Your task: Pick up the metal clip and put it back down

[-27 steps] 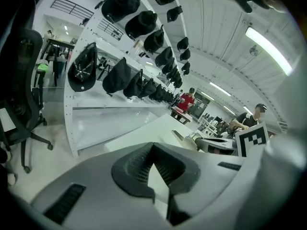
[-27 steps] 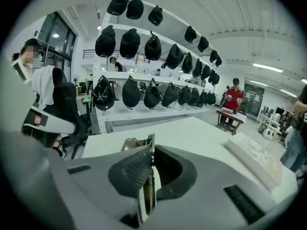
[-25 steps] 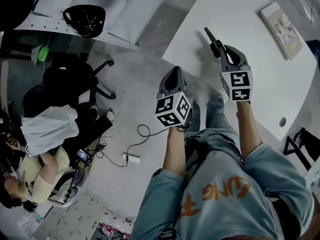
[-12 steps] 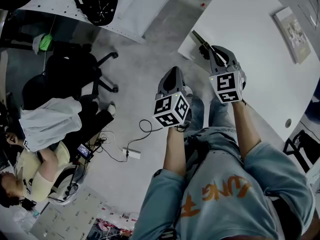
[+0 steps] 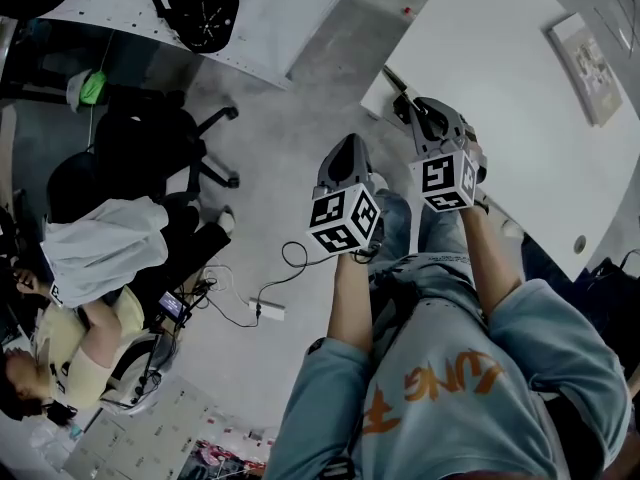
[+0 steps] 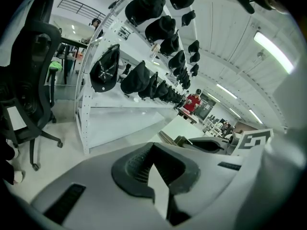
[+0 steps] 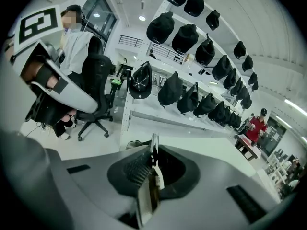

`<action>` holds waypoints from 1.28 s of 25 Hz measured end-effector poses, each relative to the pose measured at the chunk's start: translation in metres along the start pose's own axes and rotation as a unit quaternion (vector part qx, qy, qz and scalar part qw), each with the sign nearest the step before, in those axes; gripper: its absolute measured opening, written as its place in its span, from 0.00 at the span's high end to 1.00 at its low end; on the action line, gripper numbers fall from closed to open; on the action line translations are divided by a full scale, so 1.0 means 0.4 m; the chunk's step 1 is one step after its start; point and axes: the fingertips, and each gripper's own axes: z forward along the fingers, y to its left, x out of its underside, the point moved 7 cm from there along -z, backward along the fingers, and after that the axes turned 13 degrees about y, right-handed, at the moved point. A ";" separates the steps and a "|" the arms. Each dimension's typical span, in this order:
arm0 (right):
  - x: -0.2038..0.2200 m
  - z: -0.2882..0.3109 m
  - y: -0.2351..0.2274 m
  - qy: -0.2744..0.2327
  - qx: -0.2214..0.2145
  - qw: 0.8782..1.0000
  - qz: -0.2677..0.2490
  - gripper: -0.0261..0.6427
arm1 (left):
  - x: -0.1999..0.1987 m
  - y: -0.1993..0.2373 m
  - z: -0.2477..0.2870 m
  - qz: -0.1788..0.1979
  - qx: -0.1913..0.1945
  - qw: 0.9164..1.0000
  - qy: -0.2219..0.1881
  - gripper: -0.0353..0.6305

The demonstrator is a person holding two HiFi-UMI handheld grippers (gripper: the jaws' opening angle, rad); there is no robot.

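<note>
Thin, flat, silvery metal clip (image 7: 153, 150) pinched edge-on in the closed jaws of the right gripper (image 5: 420, 113), narrow end projecting past the tips, at near corner of white table (image 5: 500, 58), left gripper (image 5: 347, 148) jaws together, empty, over the grey floor (image 5: 270, 158).

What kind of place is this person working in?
Probably an open-plan workshop or lab office: white racks hung with black caps, rolling office chairs, and white work tables.
</note>
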 end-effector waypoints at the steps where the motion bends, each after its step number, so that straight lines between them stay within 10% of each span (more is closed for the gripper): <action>1: 0.001 0.001 0.007 0.002 -0.002 1.000 -0.002 0.91 | -0.002 -0.003 0.000 0.002 0.002 1.000 0.000 0.93; 14: 0.004 0.004 0.056 0.018 -0.061 0.998 -0.019 0.79 | -0.018 -0.007 -0.020 0.003 0.002 1.000 -0.006 0.93; 32: -0.078 -0.112 -0.089 -0.100 -0.081 0.988 0.088 0.87 | -0.100 -0.094 -0.043 0.011 0.002 0.998 -0.061 0.93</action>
